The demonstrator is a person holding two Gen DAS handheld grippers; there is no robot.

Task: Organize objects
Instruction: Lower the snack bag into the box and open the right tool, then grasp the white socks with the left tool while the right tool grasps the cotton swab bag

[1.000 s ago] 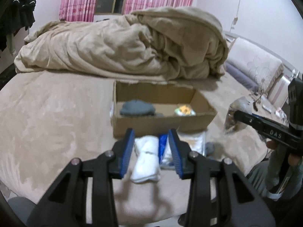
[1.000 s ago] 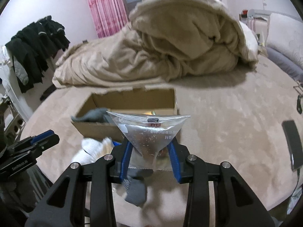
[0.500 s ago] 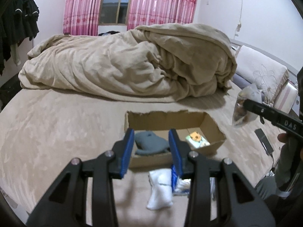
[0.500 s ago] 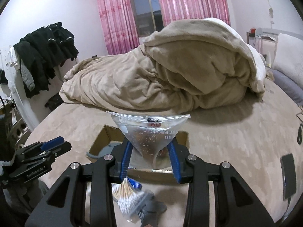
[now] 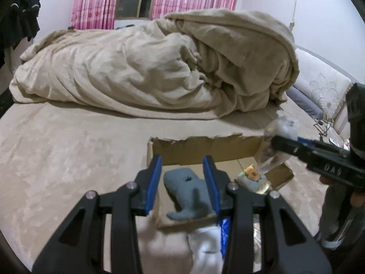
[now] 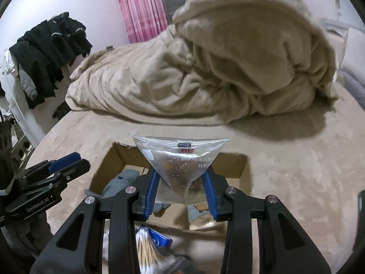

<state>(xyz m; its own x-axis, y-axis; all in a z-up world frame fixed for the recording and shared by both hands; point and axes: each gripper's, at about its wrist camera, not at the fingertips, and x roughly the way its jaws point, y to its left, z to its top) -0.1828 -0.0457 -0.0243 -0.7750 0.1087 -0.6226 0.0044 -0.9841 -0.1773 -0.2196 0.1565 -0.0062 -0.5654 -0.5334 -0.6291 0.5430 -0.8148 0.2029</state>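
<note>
While the right gripper point(image 6: 181, 189) pinches a clear zip bag point(image 6: 180, 159) by its narrow end, the bag hangs over the open box point(image 6: 237, 166) on the bed point(image 6: 285, 159). Its fingers are squeezed in on the bag, with the wide zip end pointing away.

The left gripper point(image 5: 186, 182) holds nothing. Its fingers stand a little apart, and it waits above the near side of the box.

A gray sock point(image 5: 189, 194) already lies inside the box. Beside it is a small packet point(image 5: 251, 175) with an orange picture on it. A white sock point(image 5: 205, 244) and a pack of cotton swabs point(image 6: 148, 248) lie on the bed, just outside the near wall of the box.

To do this step well, I think the bag should go down low into the free right part of the box before the fingers open. Dropping it from high up could make it slide off the wall. It is soft and floppy, so it should land flat.

The bag has a small dark label, a red one, and some gray writing, but the letters show backward and I cannot read them. One gripper says "DAS" point(image 5: 333, 172) on its side. The other says "GenRobot_AI" point(image 6: 38, 205).
</note>
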